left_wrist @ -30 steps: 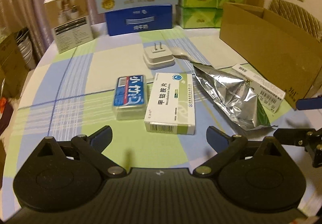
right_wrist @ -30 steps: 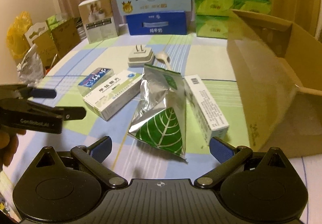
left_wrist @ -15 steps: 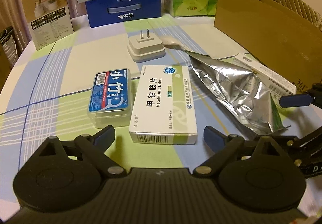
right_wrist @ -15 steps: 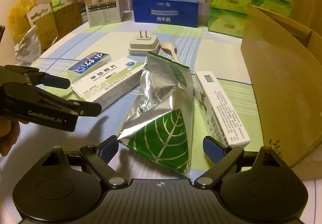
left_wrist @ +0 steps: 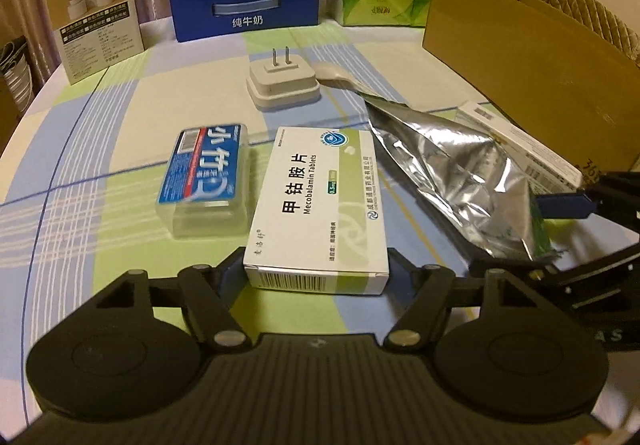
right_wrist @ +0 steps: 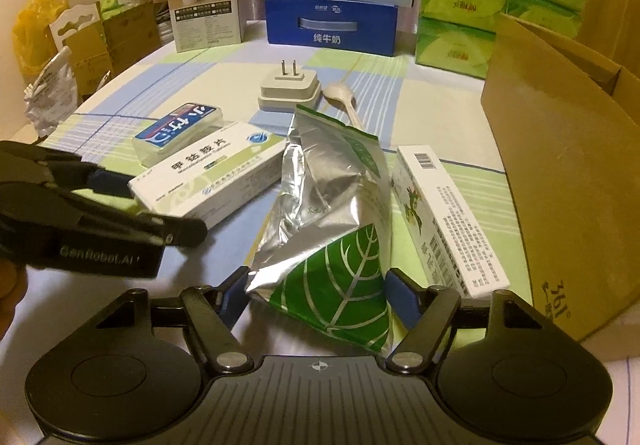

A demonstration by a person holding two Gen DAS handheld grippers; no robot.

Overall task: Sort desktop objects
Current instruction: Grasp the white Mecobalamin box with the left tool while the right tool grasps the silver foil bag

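Foil pouch [right_wrist: 332, 213], cardboard box [right_wrist: 560, 173] beside

White medicine box [left_wrist: 320, 201] flat on checked cloth, crumpled foil pouch [right_wrist: 332, 221] just beside

The table cloth [left_wrist: 120, 125] is checked in blue, green and cream. The foil bag [right_wrist: 332, 229] is coloured silver, with a green leaf.

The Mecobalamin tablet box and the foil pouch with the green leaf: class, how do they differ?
The Mecobalamin tablet box is rigid, white, square-edged; the foil pouch is crumpled, shiny silver and green. The box lies flat between the left gripper fingers; the pouch bulges upward between the right gripper fingers. Both rest on the checked tablecloth.
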